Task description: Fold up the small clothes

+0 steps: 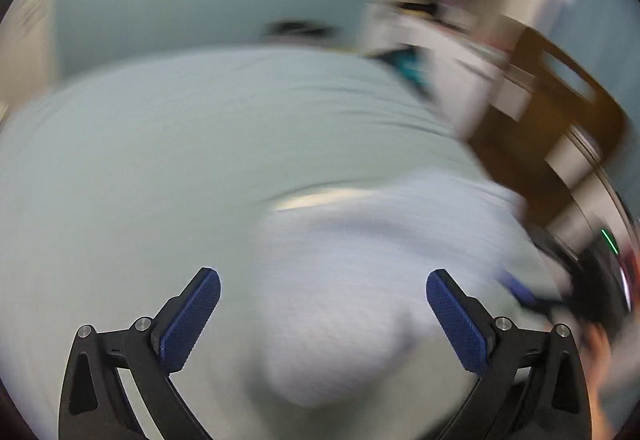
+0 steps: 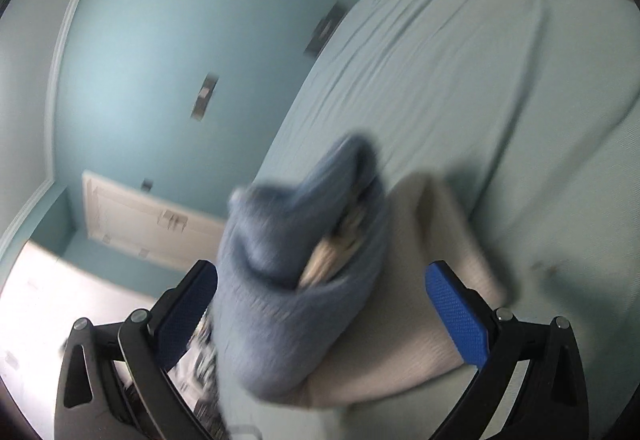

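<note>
blue knit garment (image 2: pixel 296 280) sits bunched and rumpled in the right wrist view, rolled over on itself with a pale lining showing in the fold; it lies on a flat cream cloth (image 2: pixel 432 232) on the bed (image 2: pixel 500 80), pale green sheet with soft creases. in the left wrist view everything is motion-blurred: a pale bluish-white cloth (image 1: pixel 360 280) lies on the same sheet below the fingers, shape unclear. around: teal walls, a white door low left in the right view, a brown wooden frame (image 1: pixel 552 128) and white furniture past the bed edge, a teal thing at the far corner. some printed black-and-white fabric shows under the right tool's left finger. left gripper (image 1: pixel 323 280) is spread wide, blue pads clear of the cloth, nothing between them. right gripper (image 2: pixel 320 276) also spread wide; the blue garment lies between the fingers, against or just beside the left pad, right pad clear of it, no pinch.
</note>
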The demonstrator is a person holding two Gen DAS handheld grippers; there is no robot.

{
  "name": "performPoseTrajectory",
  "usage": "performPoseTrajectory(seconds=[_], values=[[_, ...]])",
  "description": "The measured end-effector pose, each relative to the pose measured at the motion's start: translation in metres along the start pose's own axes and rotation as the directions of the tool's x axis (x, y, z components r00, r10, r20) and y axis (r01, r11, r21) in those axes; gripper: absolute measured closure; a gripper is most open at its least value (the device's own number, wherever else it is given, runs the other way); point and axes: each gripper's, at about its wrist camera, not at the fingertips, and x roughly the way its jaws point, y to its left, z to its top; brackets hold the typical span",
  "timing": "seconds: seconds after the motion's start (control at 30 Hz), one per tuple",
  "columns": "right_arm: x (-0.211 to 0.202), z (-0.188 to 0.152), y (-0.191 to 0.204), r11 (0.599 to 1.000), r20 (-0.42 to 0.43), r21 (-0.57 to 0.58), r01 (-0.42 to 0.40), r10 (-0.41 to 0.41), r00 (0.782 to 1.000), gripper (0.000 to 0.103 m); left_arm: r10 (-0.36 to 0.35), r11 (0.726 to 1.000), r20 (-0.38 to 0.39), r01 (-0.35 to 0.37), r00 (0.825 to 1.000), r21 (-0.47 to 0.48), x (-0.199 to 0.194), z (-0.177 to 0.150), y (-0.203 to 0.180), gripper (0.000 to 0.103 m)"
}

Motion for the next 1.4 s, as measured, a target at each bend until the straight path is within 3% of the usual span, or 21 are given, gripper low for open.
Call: performPoseTrajectory(seconds=[0.03, 0.1, 0.17, 0.23, 0.37, 0.4, 0.47, 0.57, 0.73, 0.8, 0.83, 0.87, 0.9, 0.97, 1.03, 1.1, 1.17, 1.2, 1.3, 1.33, 1.4], values=[[0.006, -0.001, 0.0, 1.0, -0.033, 0.004, -0.02, 0.02, 0.999, 0.001, 0.019, 0.995, -0.049, -0.024, 0.999, -0.101, 0.019, 0.001, 0.02, 0.0], [0.019, -0.003, 0.002, 1.0, -0.093, 0.01, -0.028, 0.029, 0.995, 0.001, -0.031, 0.97, -0.143, -0.005, 0.989, -0.241, 0.057, 0.005, 0.04, 0.0], [0.03, -0.002, 0.006, 1.0, -0.109, -0.02, 0.008, -0.01, 0.994, 0.001, -0.059, 0.956, -0.198, -0.001, 0.978, -0.294, 0.08, 0.0, 0.05, 0.0], [0.046, 0.001, 0.011, 0.999, -0.136, -0.044, 0.016, -0.022, 0.99, 0.001, -0.064, 0.957, -0.172, 0.011, 0.983, -0.29, 0.088, -0.018, 0.048, 0.0], [0.08, 0.003, 0.005, 0.999, -0.198, -0.017, 0.04, -0.043, 0.979, 0.003, 0.069, 0.981, -0.066, -0.08, 0.995, -0.175, 0.077, -0.026, 0.028, 0.0], [0.083, 0.004, 0.001, 0.999, -0.19, -0.007, 0.047, -0.048, 0.981, 0.01, 0.096, 0.984, -0.054, -0.103, 0.994, -0.145, 0.073, -0.028, 0.022, 0.0], [0.079, 0.009, 0.001, 0.998, -0.141, -0.022, 0.056, -0.058, 0.988, 0.039, 0.153, 0.985, -0.029, -0.155, 0.988, -0.075, 0.059, -0.031, 0.014, 0.0], [0.056, 0.005, 0.015, 0.994, -0.093, -0.093, 0.057, -0.065, 0.994, 0.05, 0.168, 0.985, -0.018, -0.169, 0.986, -0.027, 0.048, -0.03, 0.006, 0.0], [0.01, -0.012, 0.025, 0.993, -0.038, -0.116, -0.017, 0.013, 0.999, 0.05, 0.071, 0.994, -0.062, -0.076, 0.996, -0.075, 0.019, -0.045, 0.034, 0.0], [0.013, -0.013, 0.012, 0.995, -0.073, -0.087, 0.037, -0.044, 0.996, 0.044, 0.078, 0.993, -0.084, -0.085, 0.993, -0.081, 0.031, -0.046, 0.036, 0.0], [0.021, -0.011, -0.002, 0.996, -0.121, -0.029, 0.084, -0.087, 0.989, 0.04, 0.075, 0.994, -0.083, -0.082, 0.994, -0.078, 0.036, -0.048, 0.036, 0.0], [0.028, -0.009, -0.015, 0.992, -0.158, 0.035, 0.121, -0.114, 0.981, 0.026, 0.059, 0.995, -0.081, -0.065, 0.995, -0.074, 0.036, -0.051, 0.038, 0.0], [0.033, -0.008, -0.034, 0.976, -0.191, 0.145, 0.165, -0.136, 0.972, 0.02, 0.037, 0.996, -0.077, -0.044, 0.996, -0.078, 0.035, -0.051, 0.038, 0.0], [0.027, -0.004, -0.044, 0.967, -0.183, 0.221, 0.126, -0.086, 0.979, 0.02, 0.051, 0.994, -0.087, -0.058, 0.995, -0.088, 0.03, -0.057, 0.046, 0.0], [0.004, 0.002, -0.036, 0.976, -0.087, 0.188, 0.114, -0.099, 0.991, 0.02, 0.058, 0.993, -0.088, -0.066, 0.994, -0.095, 0.028, -0.059, 0.049, 0.0], [-0.034, 0.004, -0.018, 0.984, 0.102, 0.101, 0.145, -0.155, 0.983, 0.02, 0.086, 0.991, -0.104, -0.096, 0.991, -0.09, 0.03, -0.056, 0.047, 0.0], [-0.064, 0.002, 0.003, 0.975, 0.285, 0.015, 0.222, -0.217, 0.934, 0.019, 0.124, 0.988, -0.091, -0.132, 0.988, -0.076, 0.025, -0.049, 0.041, 0.0], [-0.076, 0.0, 0.016, 0.961, 0.371, -0.041, 0.273, -0.239, 0.897, 0.019, 0.154, 0.986, -0.034, -0.156, 0.987, -0.059, 0.012, -0.045, 0.036, 0.0], [-0.076, -0.007, 0.048, 0.912, 0.474, -0.206, 0.356, -0.225, 0.851, 0.019, 0.155, 0.988, 0.167, -0.155, 0.974, -0.009, -0.018, -0.043, 0.015, 0.0], [-0.068, -0.008, 0.057, 0.884, 0.472, -0.27, 0.381, -0.223, 0.853, 0.019, 0.142, 0.988, 0.229, -0.153, 0.963, 0.028, -0.026, -0.045, 0.006, 0.0], [-0.042, -0.008, 0.076, 0.82, 0.445, -0.397, 0.412, -0.221, 0.868, 0.019, 0.125, 0.981, 0.263, -0.159, 0.957, 0.112, -0.027, -0.05, -0.01, 0.0]])
